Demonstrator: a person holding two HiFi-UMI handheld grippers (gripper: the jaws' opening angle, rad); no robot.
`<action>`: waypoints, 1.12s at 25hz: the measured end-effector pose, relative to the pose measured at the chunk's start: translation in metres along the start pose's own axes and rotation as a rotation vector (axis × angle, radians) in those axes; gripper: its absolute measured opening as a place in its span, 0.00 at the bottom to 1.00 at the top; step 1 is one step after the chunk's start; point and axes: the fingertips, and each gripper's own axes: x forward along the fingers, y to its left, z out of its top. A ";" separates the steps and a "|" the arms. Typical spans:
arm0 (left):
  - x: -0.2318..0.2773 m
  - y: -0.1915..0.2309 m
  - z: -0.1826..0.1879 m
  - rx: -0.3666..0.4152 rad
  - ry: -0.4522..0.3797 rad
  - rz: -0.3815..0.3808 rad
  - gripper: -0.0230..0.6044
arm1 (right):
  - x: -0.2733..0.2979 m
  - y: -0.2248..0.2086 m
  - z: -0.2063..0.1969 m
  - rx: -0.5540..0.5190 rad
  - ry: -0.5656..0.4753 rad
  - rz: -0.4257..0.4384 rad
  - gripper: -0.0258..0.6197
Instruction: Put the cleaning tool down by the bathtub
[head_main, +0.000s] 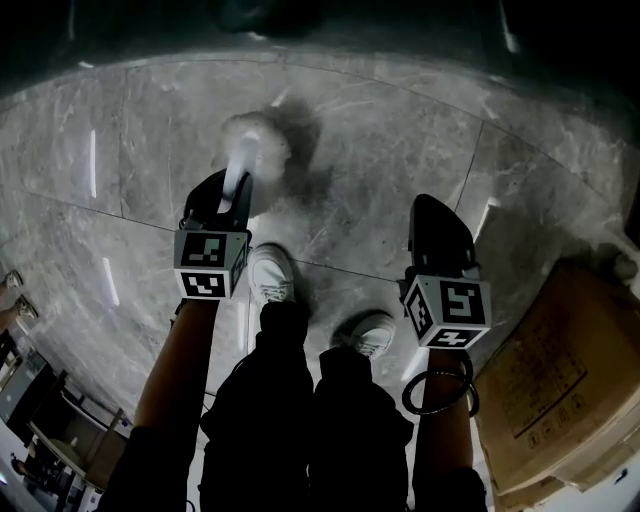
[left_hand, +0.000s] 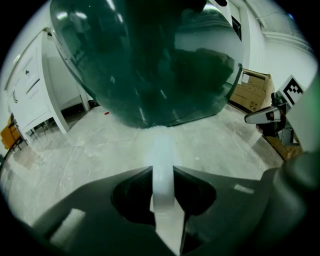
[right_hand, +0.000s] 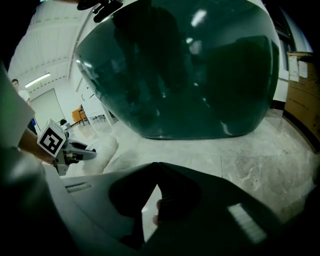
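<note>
Left gripper view shows the left gripper (left_hand: 163, 174) with both jaws pressed in on the white handle of the cleaning tool (left_hand: 161, 150), nipping it from either side. The tool's long axis runs straight out along the jaws, away from the person. Its fluffy white head points at the foot of the dark green bathtub (left_hand: 150, 60) and sits just beside the tub's base. Whether the head touches the marble floor (left_hand: 100, 150) cannot be told.

In the right gripper view the right gripper (right_hand: 156, 165) has its jaw tips drawn together with nothing between them. It is aimed at the same tub, well apart from the tool.

From the head view the two grippers are side by side above the person's white shoes (head_main: 270, 275), and a cardboard box (head_main: 555, 390) lies on the floor at the right.

The marker cubes carry only black-and-white square patterns. There is faint print on the box and there are paper sheets on the stacked cartons (right_hand: 300, 65) near the tub, all too small to read
</note>
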 end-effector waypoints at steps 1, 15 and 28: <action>0.003 0.000 -0.003 -0.003 0.004 -0.002 0.17 | 0.003 -0.001 -0.003 0.000 0.001 0.000 0.08; 0.037 0.008 -0.028 -0.004 0.020 0.010 0.17 | 0.034 -0.009 -0.026 -0.002 -0.007 -0.011 0.08; 0.055 0.008 -0.025 0.028 -0.029 0.029 0.18 | 0.052 -0.013 -0.041 -0.002 -0.010 -0.001 0.08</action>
